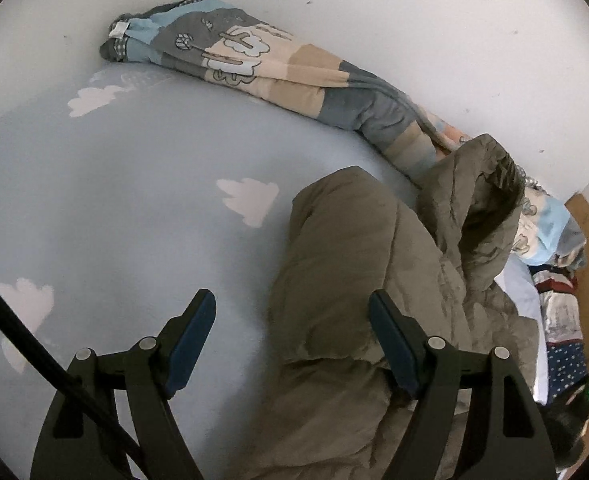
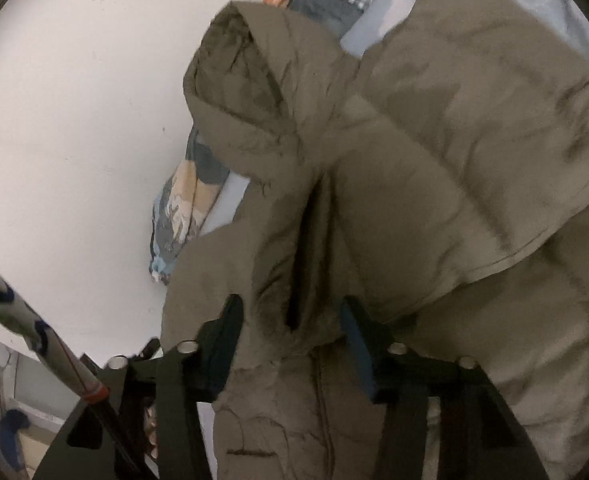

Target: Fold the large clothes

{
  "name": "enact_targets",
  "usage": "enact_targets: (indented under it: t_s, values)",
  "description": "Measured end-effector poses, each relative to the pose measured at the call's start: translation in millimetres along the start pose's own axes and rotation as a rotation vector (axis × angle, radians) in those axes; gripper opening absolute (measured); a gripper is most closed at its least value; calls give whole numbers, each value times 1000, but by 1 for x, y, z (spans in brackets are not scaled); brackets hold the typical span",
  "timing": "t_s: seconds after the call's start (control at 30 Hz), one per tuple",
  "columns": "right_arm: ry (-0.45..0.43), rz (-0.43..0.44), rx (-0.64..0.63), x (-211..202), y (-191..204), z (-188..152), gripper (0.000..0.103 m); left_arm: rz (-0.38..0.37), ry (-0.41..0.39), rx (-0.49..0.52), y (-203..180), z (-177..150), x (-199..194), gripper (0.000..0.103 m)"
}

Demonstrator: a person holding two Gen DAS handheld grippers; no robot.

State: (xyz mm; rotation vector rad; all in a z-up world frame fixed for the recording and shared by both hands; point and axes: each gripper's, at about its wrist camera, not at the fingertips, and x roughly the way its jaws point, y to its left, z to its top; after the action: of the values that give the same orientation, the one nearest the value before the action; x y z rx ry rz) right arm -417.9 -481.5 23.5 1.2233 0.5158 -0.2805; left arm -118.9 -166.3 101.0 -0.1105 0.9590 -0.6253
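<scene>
— Left gripper (image 1: 292, 338), lower part of the frame: black angular linkage arms, dark blue pads (image 1: 192, 344) on the inner faces, round silver pins at the joints.
— And a black cable (image 1: 34, 350) running diagonally across the lower left corner.
— Right gripper (image 2: 290, 344), bottom of its frame: same black frame, blue pads, silver pins.
— Triangular cut-outs in the black side plates, too.
</scene>
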Motion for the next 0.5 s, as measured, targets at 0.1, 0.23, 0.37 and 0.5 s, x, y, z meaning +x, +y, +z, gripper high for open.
enact_targets:
  t_s: [0.1, 0.23, 0.37, 0.5]
  values:
    - [16, -18, -39, 10, 4, -4, 23, 1, -1, 2, -5, -1, 5, 78]
    - [-59, -101, -118, -7, 20, -1, 19, -3, 9, 18, -11, -2, 7, 78]
    - [-178, -294, -230, -36, 34, 9, 19, 0, 20, 54, -26, -7, 14, 78]
    - [-210, -412, -269, -46, 32, 22, 19, 37, 59, 175, -55, -22, 33, 78]
